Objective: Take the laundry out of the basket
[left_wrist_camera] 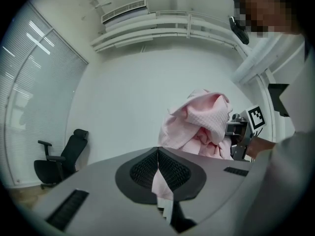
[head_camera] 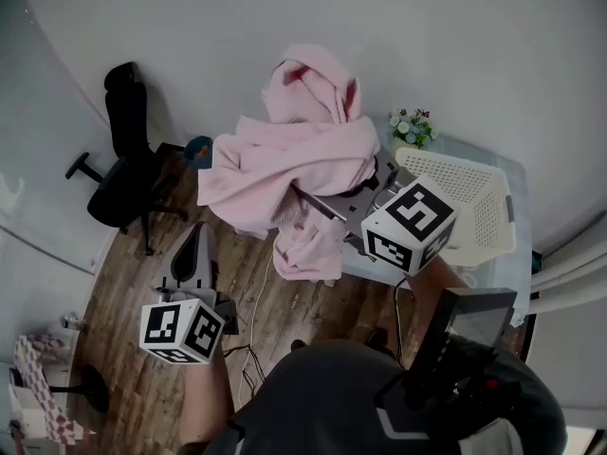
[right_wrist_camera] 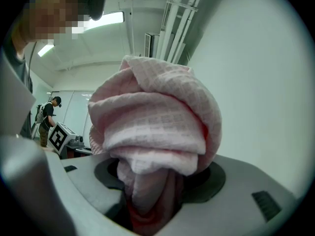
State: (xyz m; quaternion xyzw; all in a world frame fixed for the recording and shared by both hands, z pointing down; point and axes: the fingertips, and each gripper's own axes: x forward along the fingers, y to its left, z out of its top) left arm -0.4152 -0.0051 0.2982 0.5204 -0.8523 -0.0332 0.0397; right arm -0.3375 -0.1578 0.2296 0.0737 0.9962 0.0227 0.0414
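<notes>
The right gripper's (right_wrist_camera: 156, 183) jaws stand partly apart, clamped on a thick wad of pink cloth (right_wrist_camera: 152, 127). The cloth fills the gap between the pads and bulges up and over them in rolled folds.

The left gripper's (left_wrist_camera: 157, 157) jaws are nearly together, the pads meeting at the tips. A thin sliver of the same pink shows pinched between them, and the cloth's lower edge runs down to those tips from the bundle up on the right. From that side the right gripper's marker cube shows just past the bundle, with the person's hand (left_wrist_camera: 260, 145) below it.

From the head view the cloth hangs in the air between the two grippers. Most of it is bunched at the right gripper, with a corner reaching down toward the left one. It is out of the basket (head_camera: 486, 209) and lies to the basket's left in that view.

The white basket stands on a pale surface (head_camera: 455, 148) behind the right gripper's cube. A small bunch of flowers (head_camera: 412, 127) stands on that surface just beyond the basket. Below the cloth and the left gripper is a wooden floor (head_camera: 123, 282). A black chair (head_camera: 123, 173) stands on it, well off to the left by the wall. In the right gripper view a second person (right_wrist_camera: 49, 116) stands far back in the room.
</notes>
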